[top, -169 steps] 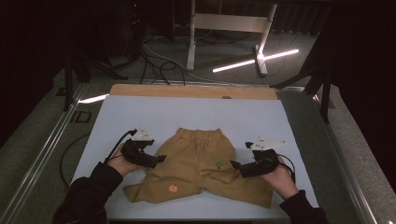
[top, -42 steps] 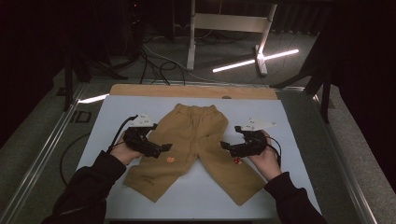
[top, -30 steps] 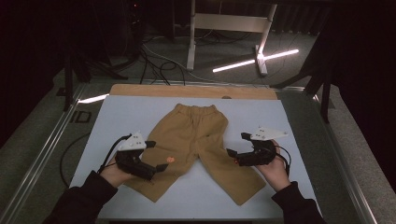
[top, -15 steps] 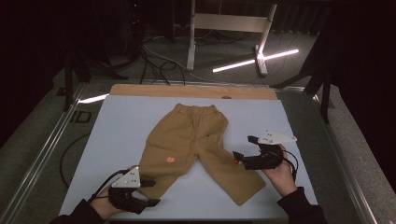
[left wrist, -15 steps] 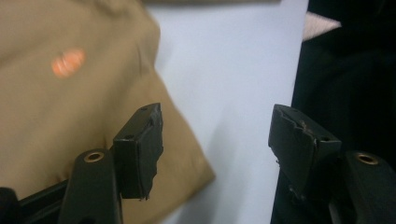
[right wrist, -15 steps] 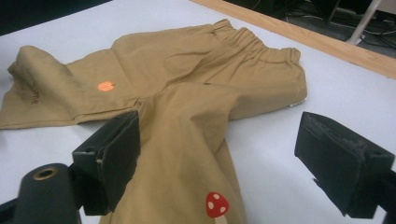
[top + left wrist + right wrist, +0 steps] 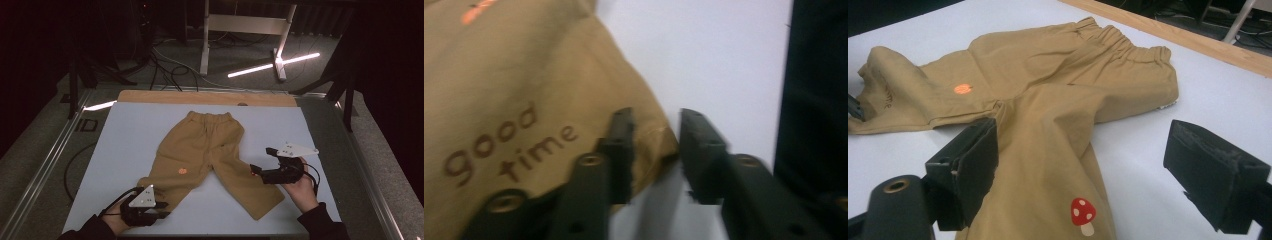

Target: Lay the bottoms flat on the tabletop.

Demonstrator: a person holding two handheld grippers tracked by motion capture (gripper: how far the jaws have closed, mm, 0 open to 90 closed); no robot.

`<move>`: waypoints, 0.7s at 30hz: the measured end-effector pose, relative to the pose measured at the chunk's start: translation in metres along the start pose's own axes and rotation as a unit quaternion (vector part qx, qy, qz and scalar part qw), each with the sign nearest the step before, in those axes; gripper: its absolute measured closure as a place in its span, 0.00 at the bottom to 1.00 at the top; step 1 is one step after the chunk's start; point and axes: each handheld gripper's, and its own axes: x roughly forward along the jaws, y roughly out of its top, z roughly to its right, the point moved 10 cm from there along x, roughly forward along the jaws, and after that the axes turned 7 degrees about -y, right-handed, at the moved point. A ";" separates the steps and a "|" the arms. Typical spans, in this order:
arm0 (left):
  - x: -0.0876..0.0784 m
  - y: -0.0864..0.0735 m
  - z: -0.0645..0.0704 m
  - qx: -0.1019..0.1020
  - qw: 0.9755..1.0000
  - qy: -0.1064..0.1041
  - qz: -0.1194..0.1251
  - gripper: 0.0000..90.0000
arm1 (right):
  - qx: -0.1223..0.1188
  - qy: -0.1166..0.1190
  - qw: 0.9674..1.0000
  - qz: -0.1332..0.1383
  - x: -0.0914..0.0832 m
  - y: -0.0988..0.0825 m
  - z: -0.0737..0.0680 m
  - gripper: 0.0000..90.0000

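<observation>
The small tan cotton trousers (image 7: 210, 150) lie flat mid-desk (image 7: 130, 130), waistband toward the far edge. Near the front left corner, the left gripper (image 7: 655, 150) has just been closing its jaws on a leg hem. The right gripper (image 7: 1080, 165) hovers over the other leg, jaws spread.

bare white table (image 7: 130, 135) lies open all around the spread trousers (image 7: 205, 150), nothing else standing on it.

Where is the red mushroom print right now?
In the right gripper view, the mushroom print sits low on the trousers' near leg, between the open right gripper's jaws.

Overhead looking down, two close views, trousers (image 7: 210, 155) shared
</observation>
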 end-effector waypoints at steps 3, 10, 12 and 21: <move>0.000 0.002 -0.001 -0.011 1.000 -0.004 -0.007 0.98 | -0.006 0.001 1.000 0.000 0.000 0.000 -0.001 0.16; -0.007 0.030 0.031 0.011 0.998 -0.058 0.025 0.98 | -0.005 -0.001 1.000 0.004 -0.003 0.002 -0.001 0.16; -0.009 0.040 0.038 0.017 0.997 -0.068 0.035 0.98 | -0.005 -0.002 1.000 0.005 -0.004 0.003 -0.001 0.16; 0.005 0.049 0.057 0.028 0.994 -0.105 0.029 0.98 | -0.006 -0.001 1.000 0.009 -0.007 0.003 -0.004 0.16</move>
